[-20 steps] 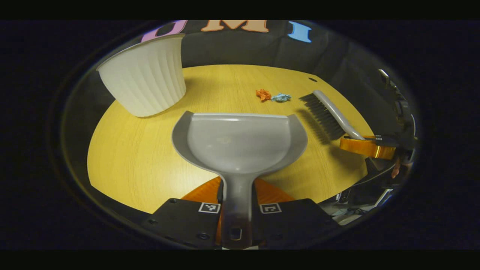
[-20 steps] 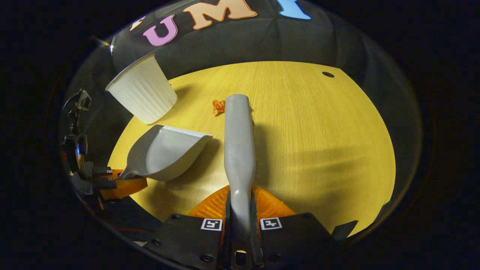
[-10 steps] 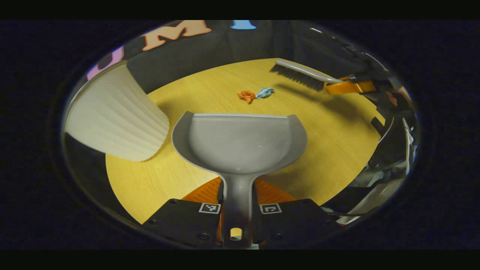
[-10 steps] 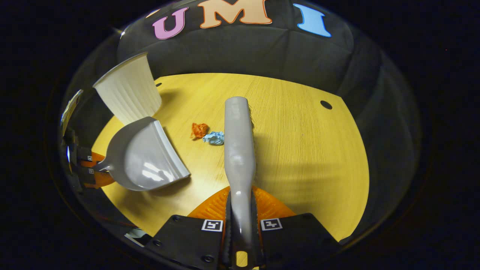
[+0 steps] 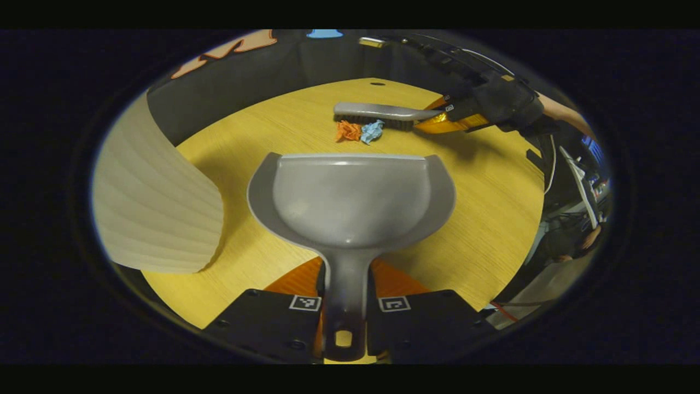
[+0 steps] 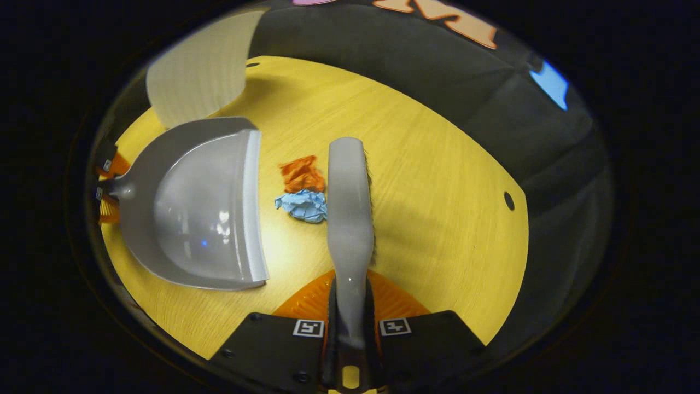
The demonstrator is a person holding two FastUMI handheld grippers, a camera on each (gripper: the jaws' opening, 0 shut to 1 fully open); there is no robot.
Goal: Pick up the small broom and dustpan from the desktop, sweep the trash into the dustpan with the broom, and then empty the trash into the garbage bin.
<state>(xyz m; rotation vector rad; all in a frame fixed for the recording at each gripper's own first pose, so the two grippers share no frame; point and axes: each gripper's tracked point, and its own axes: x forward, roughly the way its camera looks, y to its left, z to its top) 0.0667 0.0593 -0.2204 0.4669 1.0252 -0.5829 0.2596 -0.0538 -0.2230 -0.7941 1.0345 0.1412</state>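
My left gripper (image 5: 348, 284) is shut on the handle of the grey dustpan (image 5: 350, 200), whose open lip faces the trash. In the right gripper view the dustpan (image 6: 202, 202) lies flat at the left on the yellow table. My right gripper (image 6: 350, 306) is shut on the grey broom (image 6: 349, 213), which stretches forward just right of two crumpled scraps, one orange (image 6: 301, 174) and one blue (image 6: 303, 205). In the left gripper view the broom (image 5: 383, 114) sits right behind the orange scrap (image 5: 346, 131) and blue scrap (image 5: 373, 131), held by the far gripper (image 5: 454, 117).
A white ribbed garbage bin (image 5: 153, 202) stands at the left of the round yellow table (image 5: 492, 180); in the right gripper view the bin (image 6: 199, 71) is at the upper left. A small dark hole (image 6: 509, 201) marks the tabletop. A sleeve (image 5: 508, 101) shows behind the broom.
The broom has swung down behind the two scraps and now sits against them. The dustpan has lowered and turned so its lip faces the trash. The bin has slid toward the left edge.
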